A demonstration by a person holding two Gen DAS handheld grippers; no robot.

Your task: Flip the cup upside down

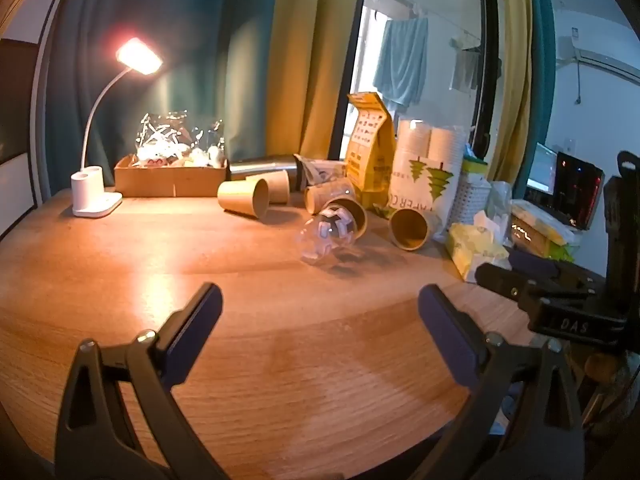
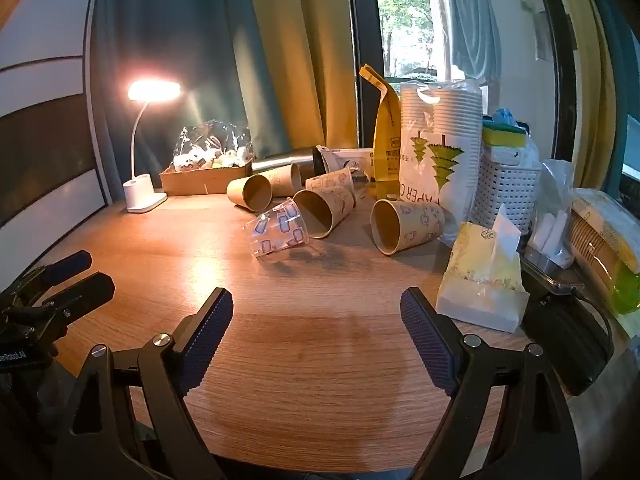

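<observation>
A clear plastic cup [image 1: 329, 236] with blue-and-white rectangles lies on its side on the wooden table [image 1: 280, 360]; it also shows in the right wrist view [image 2: 277, 234]. Several brown paper cups lie on their sides behind it, such as one [image 1: 245, 197] at the left and one [image 2: 404, 225] at the right. My left gripper [image 1: 320, 312] is open and empty, well short of the cups. My right gripper [image 2: 317, 316] is open and empty, also short of them. The right gripper shows at the right edge of the left wrist view [image 1: 516, 272].
A lit white desk lamp [image 1: 96, 196] and a cardboard box [image 1: 170, 178] stand at the back left. A yellow bag [image 2: 386, 140], a sleeve of paper cups [image 2: 440, 152], a white basket [image 2: 506, 196] and a tissue pack [image 2: 480, 280] crowd the right side.
</observation>
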